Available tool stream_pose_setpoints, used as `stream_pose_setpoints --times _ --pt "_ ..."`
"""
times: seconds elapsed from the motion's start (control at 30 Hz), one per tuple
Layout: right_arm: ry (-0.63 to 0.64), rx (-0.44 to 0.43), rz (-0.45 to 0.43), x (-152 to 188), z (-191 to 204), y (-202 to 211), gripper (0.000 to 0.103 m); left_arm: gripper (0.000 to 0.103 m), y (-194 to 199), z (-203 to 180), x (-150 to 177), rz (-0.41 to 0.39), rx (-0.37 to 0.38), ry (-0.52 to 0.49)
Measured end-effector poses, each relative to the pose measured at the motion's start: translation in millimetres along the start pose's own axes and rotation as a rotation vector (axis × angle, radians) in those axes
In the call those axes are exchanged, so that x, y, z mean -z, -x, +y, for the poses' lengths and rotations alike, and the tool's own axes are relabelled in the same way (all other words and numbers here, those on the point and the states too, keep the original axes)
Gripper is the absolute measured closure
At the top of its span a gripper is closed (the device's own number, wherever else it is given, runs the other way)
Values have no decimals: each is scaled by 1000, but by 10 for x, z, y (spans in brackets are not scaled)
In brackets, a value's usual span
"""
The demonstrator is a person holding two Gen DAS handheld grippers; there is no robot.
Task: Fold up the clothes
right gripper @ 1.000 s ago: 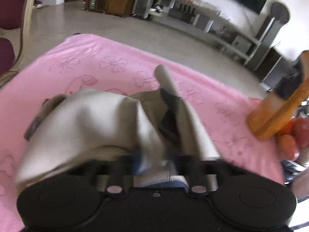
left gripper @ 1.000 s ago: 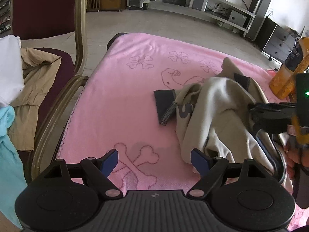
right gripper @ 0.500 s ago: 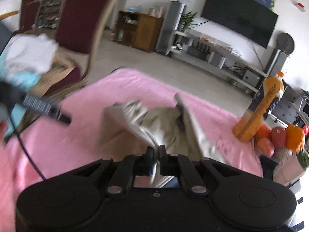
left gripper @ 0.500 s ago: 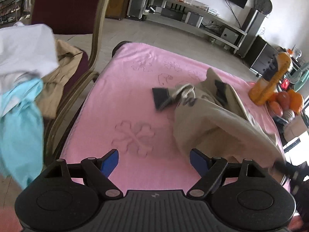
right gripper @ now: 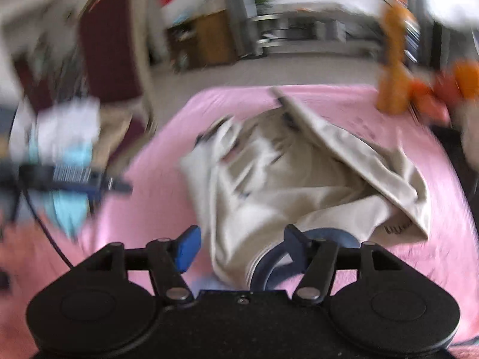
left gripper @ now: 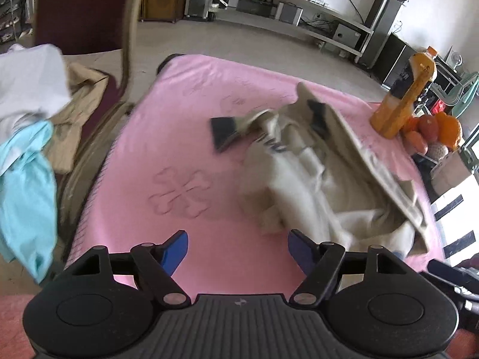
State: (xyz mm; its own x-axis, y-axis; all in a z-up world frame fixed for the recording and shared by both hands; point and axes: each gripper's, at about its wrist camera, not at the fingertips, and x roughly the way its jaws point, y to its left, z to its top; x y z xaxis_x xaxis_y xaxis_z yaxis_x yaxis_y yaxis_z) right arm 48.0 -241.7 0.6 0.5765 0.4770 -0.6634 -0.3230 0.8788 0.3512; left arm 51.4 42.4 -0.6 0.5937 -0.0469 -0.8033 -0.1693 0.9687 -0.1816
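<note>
A beige sweatshirt (left gripper: 323,173) with navy cuffs and a navy collar lies crumpled on the pink blanket (left gripper: 179,155), toward its right side. My left gripper (left gripper: 238,248) is open and empty above the blanket's near edge, just left of the garment. My right gripper (right gripper: 239,245) is open; the sweatshirt (right gripper: 284,173) lies between and beyond its fingers, with the navy collar (right gripper: 269,266) close under the right finger. This view is blurred by motion.
A dark red chair (left gripper: 89,30) at the left holds white, tan and turquoise clothes (left gripper: 27,161). An orange bottle (left gripper: 404,98) and fruit (left gripper: 434,131) stand at the blanket's far right corner. A TV bench (left gripper: 299,3) lines the far wall.
My right gripper was shut on the sweatshirt's edge and lifting it; now it is open and the garment has dropped onto the blanket. Both grippers have pulled back toward the near edge.
</note>
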Motion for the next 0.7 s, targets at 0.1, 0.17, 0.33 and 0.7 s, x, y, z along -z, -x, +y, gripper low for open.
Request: stream_pose_setpoints --times 0.1,0.17,0.33,0.7 --pt "-266 -57 -25 -5 -534 -105 40 31 -147 -307 -235 26 -72 -44" --pt "-348 -72 -20 65 -703 -166 39 31 -297 -565 -388 50 -154 -96" --pt "-485 -94 0 189 -1007 -287 35 31 -890 -1072 -704 193 -368 -188" --pt "-521 -111 -17 228 -1120 -228 26 57 -1582 -1414 -829 344 -504 -239"
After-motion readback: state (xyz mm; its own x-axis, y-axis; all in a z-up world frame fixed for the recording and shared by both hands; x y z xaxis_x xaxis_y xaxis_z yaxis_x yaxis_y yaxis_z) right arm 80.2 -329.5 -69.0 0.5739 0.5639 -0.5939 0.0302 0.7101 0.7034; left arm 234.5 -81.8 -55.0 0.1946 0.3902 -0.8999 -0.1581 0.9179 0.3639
